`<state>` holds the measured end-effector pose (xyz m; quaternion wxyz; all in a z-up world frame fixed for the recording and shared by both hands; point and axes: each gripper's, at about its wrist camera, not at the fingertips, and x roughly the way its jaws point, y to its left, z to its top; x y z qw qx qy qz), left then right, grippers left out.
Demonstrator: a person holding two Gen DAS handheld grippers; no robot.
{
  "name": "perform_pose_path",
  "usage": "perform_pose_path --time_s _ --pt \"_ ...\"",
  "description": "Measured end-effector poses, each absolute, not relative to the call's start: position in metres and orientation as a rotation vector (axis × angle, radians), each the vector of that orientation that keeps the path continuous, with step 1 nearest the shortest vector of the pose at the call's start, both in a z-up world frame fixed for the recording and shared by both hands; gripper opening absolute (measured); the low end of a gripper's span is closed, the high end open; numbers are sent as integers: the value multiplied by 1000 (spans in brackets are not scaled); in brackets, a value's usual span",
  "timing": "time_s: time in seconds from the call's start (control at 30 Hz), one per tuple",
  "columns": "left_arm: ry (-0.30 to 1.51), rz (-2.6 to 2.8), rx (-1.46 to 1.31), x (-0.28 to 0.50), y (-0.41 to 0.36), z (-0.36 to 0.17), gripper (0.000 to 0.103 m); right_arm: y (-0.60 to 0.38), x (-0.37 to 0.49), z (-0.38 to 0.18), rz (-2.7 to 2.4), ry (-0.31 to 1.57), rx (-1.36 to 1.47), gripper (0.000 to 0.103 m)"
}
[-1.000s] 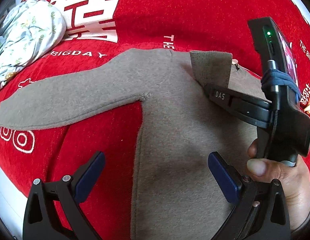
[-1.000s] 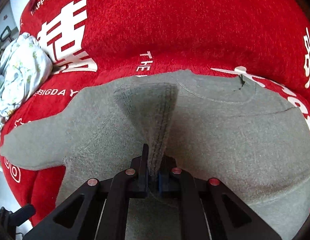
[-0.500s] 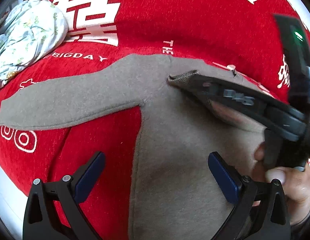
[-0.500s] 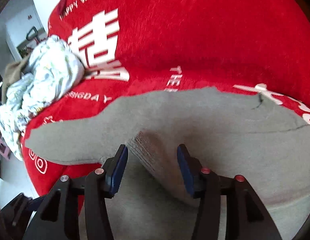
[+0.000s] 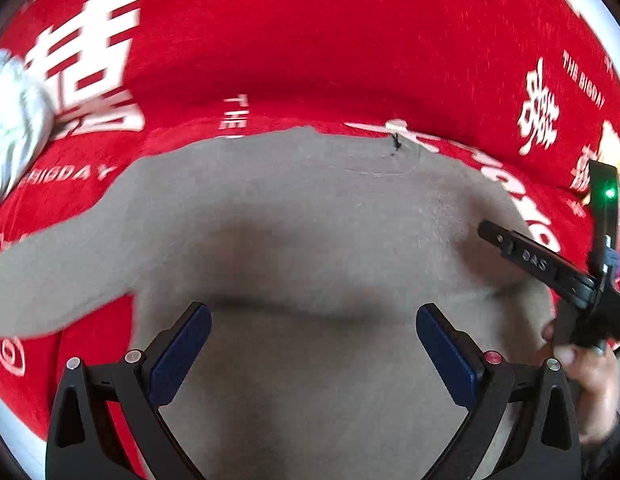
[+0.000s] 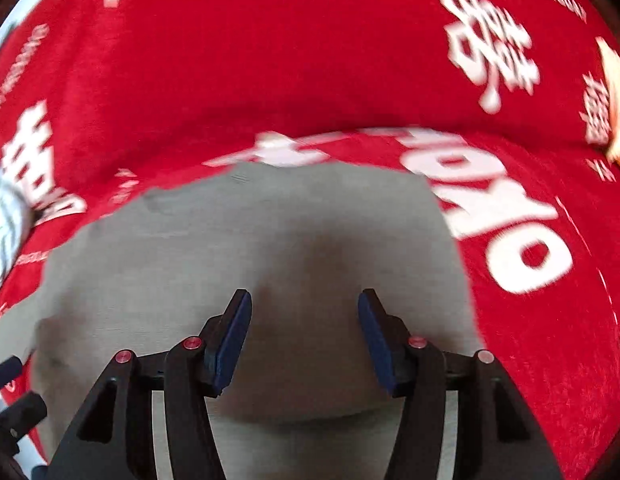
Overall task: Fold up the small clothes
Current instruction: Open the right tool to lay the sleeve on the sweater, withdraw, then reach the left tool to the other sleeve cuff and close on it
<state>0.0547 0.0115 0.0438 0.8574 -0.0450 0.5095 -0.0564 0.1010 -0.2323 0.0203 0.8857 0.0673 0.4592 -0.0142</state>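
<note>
A small grey-brown sweater (image 5: 310, 224) lies flat on a red printed cloth (image 5: 310, 40). Its left sleeve (image 5: 50, 268) stretches out to the left; the right side is folded over the body. My left gripper (image 5: 313, 344) is open and empty, low over the sweater's body. My right gripper (image 6: 305, 332) is open and empty over the folded right part of the sweater (image 6: 270, 240). In the left wrist view the right gripper shows at the right edge (image 5: 550, 268), held by a hand.
A crumpled white floral garment (image 5: 14, 128) lies at the far left on the red cloth; it also shows in the right wrist view (image 6: 6, 216). The cloth's white edge (image 5: 14, 440) runs along the lower left.
My right gripper opened and let go of the sleeve cuff it had carried across the body, then drew back to the right. My left gripper shifted right over the sweater, staying open.
</note>
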Motion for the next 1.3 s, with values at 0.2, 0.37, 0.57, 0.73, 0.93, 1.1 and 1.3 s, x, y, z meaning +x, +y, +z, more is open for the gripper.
perform_pose_path --time_s 0.2,0.37,0.57,0.73,0.93,1.1,1.3 --pt "1157 -35 13 102 -16 0 103 -225 128 10 -14 957 50 82" --pt "1135 -9 -32 105 -10 10 103 -216 138 15 -42 979 8 83" --pt "1082 -4 27 70 -12 3 103 -213 84 14 14 951 55 83" --pt "1095 -35 -34 37 -6 7 103 -203 38 17 -21 885 -5 85" --pt "1051 -36 9 -5 -1 6 103 -186 5 4 -27 873 -63 86" --pt "1019 61 -101 -29 62 19 103 -184 -4 1 -45 842 -62 88" --pt "976 468 -403 -44 225 26 103 -182 -5 0 -61 833 -71 90"
